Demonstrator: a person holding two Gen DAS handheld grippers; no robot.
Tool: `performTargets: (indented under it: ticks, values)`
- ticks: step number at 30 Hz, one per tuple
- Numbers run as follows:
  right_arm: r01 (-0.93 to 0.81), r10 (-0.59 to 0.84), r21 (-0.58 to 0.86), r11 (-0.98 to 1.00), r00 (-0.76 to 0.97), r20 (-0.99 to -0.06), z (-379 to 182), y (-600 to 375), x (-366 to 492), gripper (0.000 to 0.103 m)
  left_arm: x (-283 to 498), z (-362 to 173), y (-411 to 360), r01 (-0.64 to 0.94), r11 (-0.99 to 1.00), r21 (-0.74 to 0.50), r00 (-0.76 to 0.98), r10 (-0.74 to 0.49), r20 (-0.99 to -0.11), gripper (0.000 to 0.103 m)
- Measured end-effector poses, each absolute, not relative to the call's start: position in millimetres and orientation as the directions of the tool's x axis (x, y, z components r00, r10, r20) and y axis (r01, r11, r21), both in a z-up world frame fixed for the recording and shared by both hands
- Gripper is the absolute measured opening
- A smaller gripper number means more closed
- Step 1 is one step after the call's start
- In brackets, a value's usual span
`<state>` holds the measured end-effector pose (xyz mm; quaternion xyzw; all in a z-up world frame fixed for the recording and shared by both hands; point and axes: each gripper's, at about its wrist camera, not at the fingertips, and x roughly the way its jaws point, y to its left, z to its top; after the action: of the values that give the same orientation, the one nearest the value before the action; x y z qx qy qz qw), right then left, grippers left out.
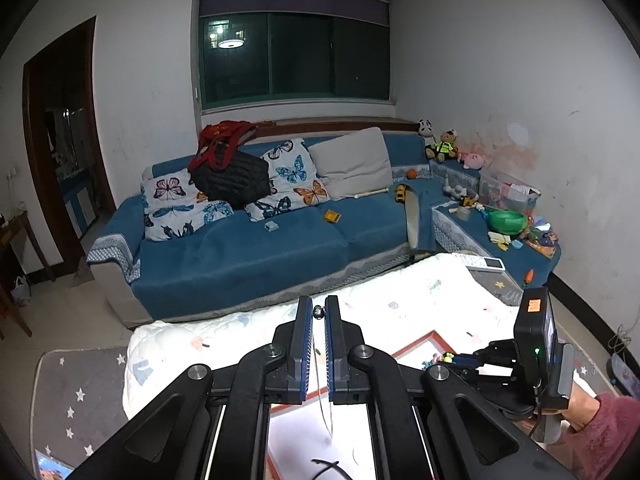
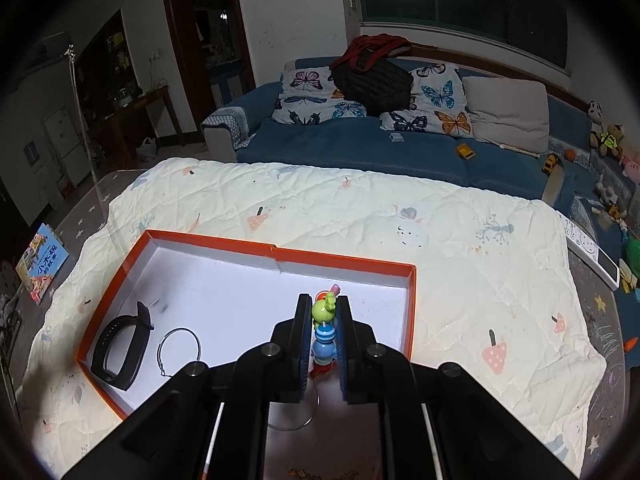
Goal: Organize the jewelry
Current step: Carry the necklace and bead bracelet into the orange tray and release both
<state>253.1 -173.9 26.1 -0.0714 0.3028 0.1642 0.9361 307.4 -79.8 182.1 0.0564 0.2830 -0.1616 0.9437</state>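
While both grippers hang over one orange-rimmed tray (image 2: 348, 263) on the quilt (image 2: 460, 216), the right gripper (image 2: 324, 322) pinches one colourful beaded charm (image 2: 323, 336), and the left gripper (image 1: 318, 314) is pressed together on one thin necklace cord (image 1: 319, 364). Inside the tray lie one black wristband (image 2: 120, 350) and one wire hoop (image 2: 179, 347); beyond, three cushions sit on the blue sofa (image 2: 360, 148).

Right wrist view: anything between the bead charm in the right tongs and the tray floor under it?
Nothing visible. The bead charm sits clamped in the right tongs over bare white floor of the orange tray. The black band and wire hoop lie apart, at the tray's left end.
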Motion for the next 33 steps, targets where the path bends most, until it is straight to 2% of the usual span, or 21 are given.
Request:
performTargets:
  ticks: [8, 28, 31, 33]
  values:
    - [-0.331, 0.233, -0.045, 0.943, 0.748, -0.621, 14, -177, 259, 0.014, 314, 145, -82, 0.347, 0.938, -0.021, 0.74, -0.288, -0.608, 0.005]
    - [-0.319, 0.184, -0.077, 0.944, 0.709, -0.681, -2, -180, 262, 0.015, 337, 7, -71, 0.299, 0.948, -0.109, 0.576, -0.27, -0.771, 0.005]
    - [-0.315, 0.192, -0.064, 0.947, 0.712, -0.675, -1, -182, 260, 0.022, 337, -7, -68, 0.295, 0.949, -0.111, 0.554, -0.265, -0.789, 0.005]
    - [-0.316, 0.199, -0.056, 0.947, 0.716, -0.669, 0, -183, 259, 0.034, 338, -16, -68, 0.291, 0.95, -0.111, 0.539, -0.259, -0.801, 0.006]
